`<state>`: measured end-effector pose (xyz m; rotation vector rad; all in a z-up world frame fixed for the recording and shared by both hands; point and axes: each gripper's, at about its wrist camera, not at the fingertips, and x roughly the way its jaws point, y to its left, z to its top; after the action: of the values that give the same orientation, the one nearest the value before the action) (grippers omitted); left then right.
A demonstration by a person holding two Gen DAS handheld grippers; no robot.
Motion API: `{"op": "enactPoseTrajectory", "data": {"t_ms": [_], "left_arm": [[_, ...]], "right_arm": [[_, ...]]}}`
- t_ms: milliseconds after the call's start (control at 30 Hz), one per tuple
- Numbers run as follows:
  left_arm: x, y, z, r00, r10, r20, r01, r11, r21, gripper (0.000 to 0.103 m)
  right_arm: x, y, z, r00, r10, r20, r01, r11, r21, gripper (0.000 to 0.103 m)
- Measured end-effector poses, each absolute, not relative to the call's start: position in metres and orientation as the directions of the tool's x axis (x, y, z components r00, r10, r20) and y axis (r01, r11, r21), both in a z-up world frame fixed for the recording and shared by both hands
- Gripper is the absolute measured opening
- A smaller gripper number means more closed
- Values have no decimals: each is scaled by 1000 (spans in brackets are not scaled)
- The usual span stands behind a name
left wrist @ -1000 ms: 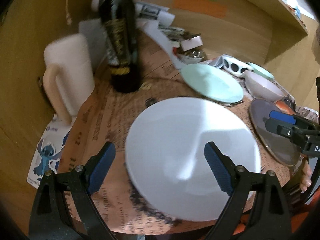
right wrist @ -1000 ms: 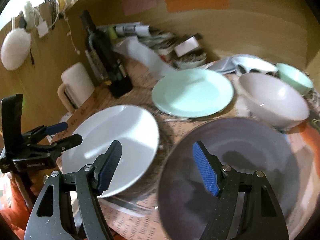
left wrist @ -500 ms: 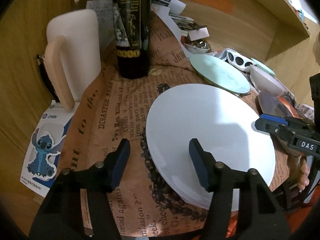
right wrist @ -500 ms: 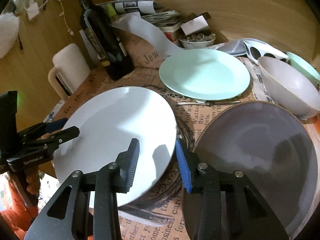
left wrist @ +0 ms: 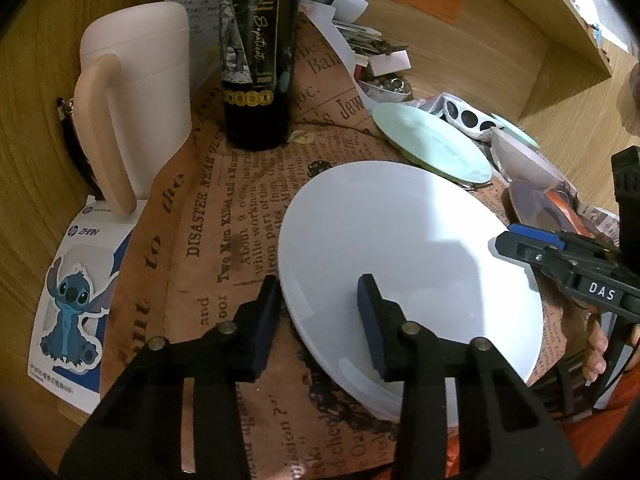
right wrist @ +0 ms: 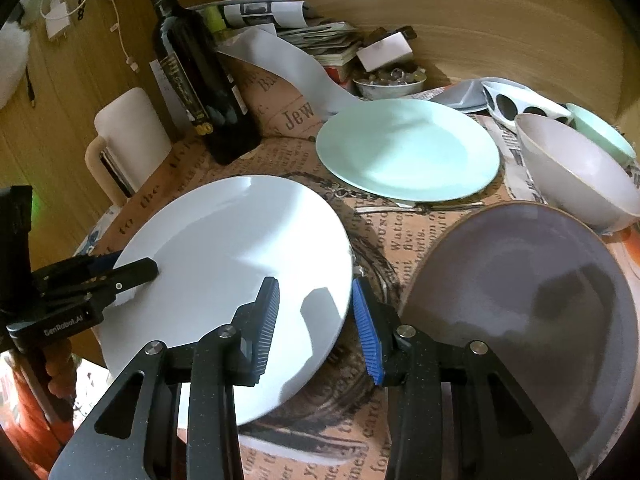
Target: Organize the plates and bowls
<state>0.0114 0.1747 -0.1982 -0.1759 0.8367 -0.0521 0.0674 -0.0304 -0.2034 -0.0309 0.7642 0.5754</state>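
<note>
A big white plate (left wrist: 400,240) (right wrist: 224,248) lies at the near side of the newsprint-covered table (left wrist: 224,220). My left gripper (left wrist: 318,284) (right wrist: 132,270) straddles its left rim, one pad on top and one outside the edge, jaws closing onto it. On the opposite rim my right gripper (right wrist: 314,284) (left wrist: 508,240) is shut, one pad over the plate and the other outside its edge. A grey plate (right wrist: 520,300) lies to the right, a mint plate (right wrist: 408,148) behind. Further right stand a white bowl (right wrist: 572,176) and a mint bowl (right wrist: 600,132).
A dark wine bottle (left wrist: 256,60) and a white jug (left wrist: 136,80) stand behind the white plate on the left. A small dish of beads (right wrist: 388,80) and stacked papers (right wrist: 312,36) sit against the wooden back wall. A cartoon sticker sheet (left wrist: 76,300) lies at the table's left edge.
Both grippers came forward and down onto the white plate and narrowed their jaws from wide apart to its rims. The right gripper shifted left, off the grey plate.
</note>
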Motion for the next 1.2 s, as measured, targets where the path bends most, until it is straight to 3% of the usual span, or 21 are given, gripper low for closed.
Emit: {"op": "enactPoseTrajectory", "data": {"t_ms": [467, 1200], "left_arm": [[5, 180, -198, 657, -137, -742, -19, 980, -197, 35], [2, 165, -179, 726, -33, -687, -63, 991, -115, 36]], "right_arm": [[64, -23, -210, 549, 475, -687, -516, 840, 169, 35], [62, -33, -198, 578, 517, -631, -505, 834, 220, 32]]}}
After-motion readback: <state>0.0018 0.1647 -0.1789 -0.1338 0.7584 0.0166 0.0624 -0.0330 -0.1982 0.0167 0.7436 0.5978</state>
